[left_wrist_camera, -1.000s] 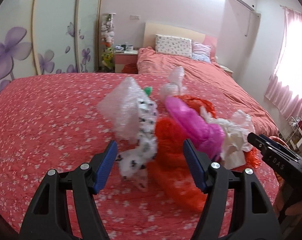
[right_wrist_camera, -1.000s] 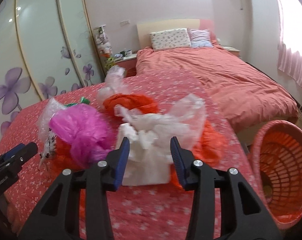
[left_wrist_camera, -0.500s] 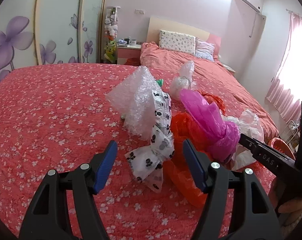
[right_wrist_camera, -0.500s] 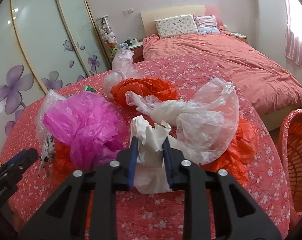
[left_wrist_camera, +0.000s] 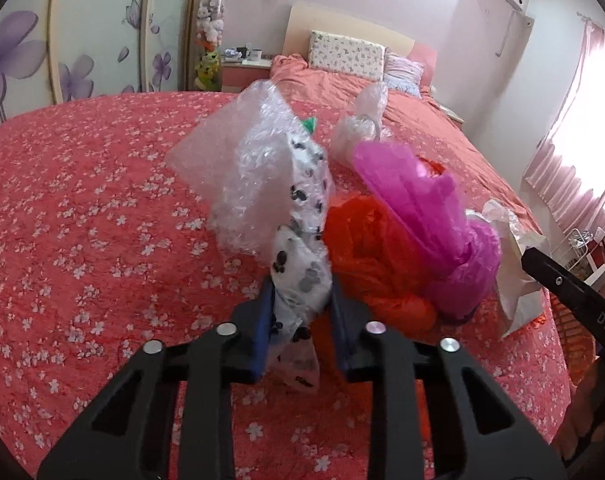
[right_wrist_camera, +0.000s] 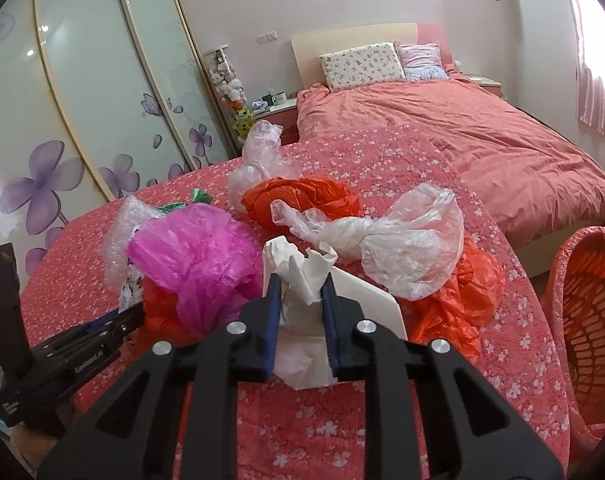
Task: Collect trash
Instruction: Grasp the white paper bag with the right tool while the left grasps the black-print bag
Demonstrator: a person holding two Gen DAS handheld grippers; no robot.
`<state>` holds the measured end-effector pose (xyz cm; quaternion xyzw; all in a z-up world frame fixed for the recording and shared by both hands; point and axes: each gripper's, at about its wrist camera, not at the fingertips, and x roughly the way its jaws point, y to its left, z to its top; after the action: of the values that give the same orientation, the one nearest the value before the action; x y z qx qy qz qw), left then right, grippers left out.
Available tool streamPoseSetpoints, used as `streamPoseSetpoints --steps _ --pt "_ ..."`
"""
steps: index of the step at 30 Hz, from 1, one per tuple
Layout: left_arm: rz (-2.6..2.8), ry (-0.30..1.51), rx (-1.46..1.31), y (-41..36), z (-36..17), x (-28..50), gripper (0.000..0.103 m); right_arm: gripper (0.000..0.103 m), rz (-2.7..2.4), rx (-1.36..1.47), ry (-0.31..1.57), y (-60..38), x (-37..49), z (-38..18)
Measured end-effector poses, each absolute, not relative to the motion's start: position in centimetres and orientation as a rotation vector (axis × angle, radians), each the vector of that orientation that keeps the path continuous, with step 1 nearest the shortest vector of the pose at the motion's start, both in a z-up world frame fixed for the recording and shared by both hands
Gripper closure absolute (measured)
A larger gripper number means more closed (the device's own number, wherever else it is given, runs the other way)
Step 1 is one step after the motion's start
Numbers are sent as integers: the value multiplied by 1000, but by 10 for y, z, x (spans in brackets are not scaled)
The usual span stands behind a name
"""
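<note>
Left wrist view: both hand-held grippers clamped on trash lying on the flowered red surface (left_wrist_camera: 82,240).

Low in centre frame, the left hand-held gripper (left_wrist_camera: 300,316), its jaws having just been closing, pinches a white bag with black prints (left_wrist_camera: 302,276). Bubble wrap (left_wrist_camera: 246,176) stands just above it, a magenta bag (left_wrist_camera: 430,216) to the right. Right wrist view: the right hand-held gripper (right_wrist_camera: 301,316) squeezes crumpled white paper (right_wrist_camera: 306,276); an orange basket (right_wrist_camera: 590,304) sits at the right edge.

The left gripper (left_wrist_camera: 300,312) has just been closing, and its blue pads squeeze the spotted white bag (left_wrist_camera: 302,256). A pink bag (left_wrist_camera: 434,216) lies on the flowery red cover (left_wrist_camera: 82,220).
</note>
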<state>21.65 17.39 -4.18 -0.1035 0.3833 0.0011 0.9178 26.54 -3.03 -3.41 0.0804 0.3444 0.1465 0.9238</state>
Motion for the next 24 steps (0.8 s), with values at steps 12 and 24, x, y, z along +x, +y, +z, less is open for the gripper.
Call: streamPoseSetpoints --steps 12,24 --pt "-7 703 -209 176 -4 189 83 83 319 175 651 -35 236 -7" --pt "-58 640 -189 160 35 170 83 83 343 184 563 -41 203 34"
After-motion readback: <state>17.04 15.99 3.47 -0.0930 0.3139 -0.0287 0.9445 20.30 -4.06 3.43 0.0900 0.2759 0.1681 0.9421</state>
